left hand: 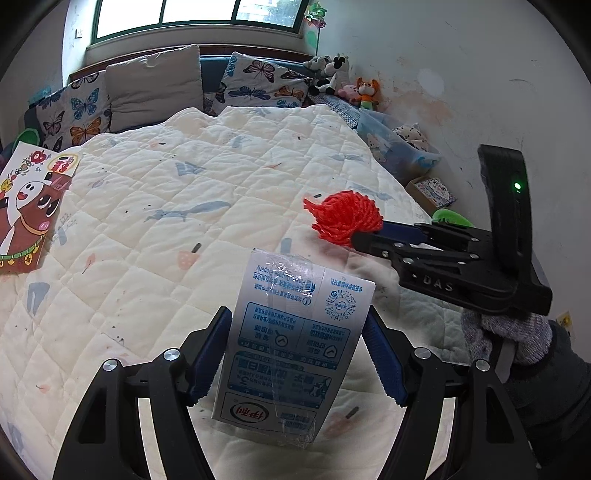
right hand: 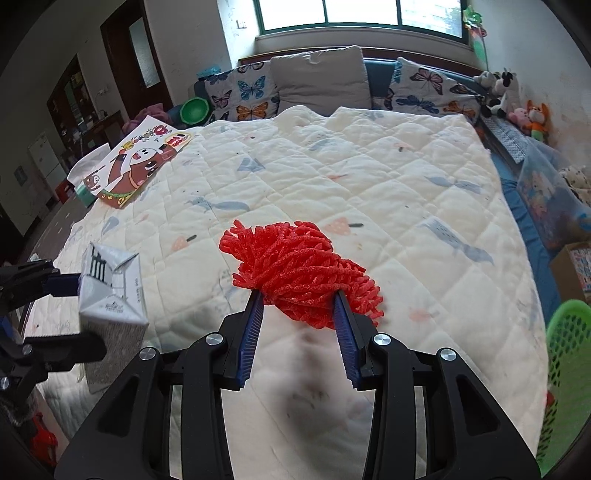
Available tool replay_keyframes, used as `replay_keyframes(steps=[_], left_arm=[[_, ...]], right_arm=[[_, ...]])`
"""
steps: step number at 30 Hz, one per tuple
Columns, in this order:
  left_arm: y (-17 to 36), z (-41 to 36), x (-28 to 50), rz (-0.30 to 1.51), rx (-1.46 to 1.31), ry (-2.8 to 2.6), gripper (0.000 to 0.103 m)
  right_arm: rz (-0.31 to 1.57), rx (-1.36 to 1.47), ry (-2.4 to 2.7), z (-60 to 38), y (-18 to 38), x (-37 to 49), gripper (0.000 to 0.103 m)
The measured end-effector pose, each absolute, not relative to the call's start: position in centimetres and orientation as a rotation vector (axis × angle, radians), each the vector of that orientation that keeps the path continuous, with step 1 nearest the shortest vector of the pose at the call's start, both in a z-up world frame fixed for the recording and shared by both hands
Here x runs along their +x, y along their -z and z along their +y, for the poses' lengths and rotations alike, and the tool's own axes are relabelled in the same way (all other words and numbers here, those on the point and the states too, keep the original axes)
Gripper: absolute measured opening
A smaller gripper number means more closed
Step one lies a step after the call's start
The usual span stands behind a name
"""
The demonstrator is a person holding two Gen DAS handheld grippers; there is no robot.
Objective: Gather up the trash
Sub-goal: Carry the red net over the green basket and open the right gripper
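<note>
Your left gripper (left hand: 295,354) has its jaws clamped on the sides of a carton (left hand: 291,347), held up over the quilt (left hand: 166,221), while your right gripper (right hand: 299,306) pinches a red foam net (right hand: 299,269) just to the carton's right, green basket (right hand: 569,369) off to the side.

A home bedroom: a quilted bedspread (right hand: 332,177) fills the view, butterfly pillows (right hand: 251,96) at twelve o'clock beneath a window (right hand: 362,14), plush toys (right hand: 517,99) at two o'clock.
</note>
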State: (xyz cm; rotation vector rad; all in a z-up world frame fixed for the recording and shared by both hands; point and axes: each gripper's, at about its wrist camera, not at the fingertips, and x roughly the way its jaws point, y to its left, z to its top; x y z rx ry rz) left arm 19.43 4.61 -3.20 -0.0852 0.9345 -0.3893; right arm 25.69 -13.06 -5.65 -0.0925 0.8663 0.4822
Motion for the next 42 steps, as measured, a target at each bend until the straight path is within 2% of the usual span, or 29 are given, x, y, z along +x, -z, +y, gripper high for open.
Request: replay_keyframes(steps=[22,42], left_arm=[[1.5,-8.3,18.5,0.894,0.041,0.518,0.069],[1.1,-15.1,19.1,0.907,0.088,0.583,0.069]], right_arm=[[0.828,0.018,-0.271,-27.2,4.1,17.0,0.040],[0.802,0.080,-0.141,-34.3,3.7,14.4,0.040]])
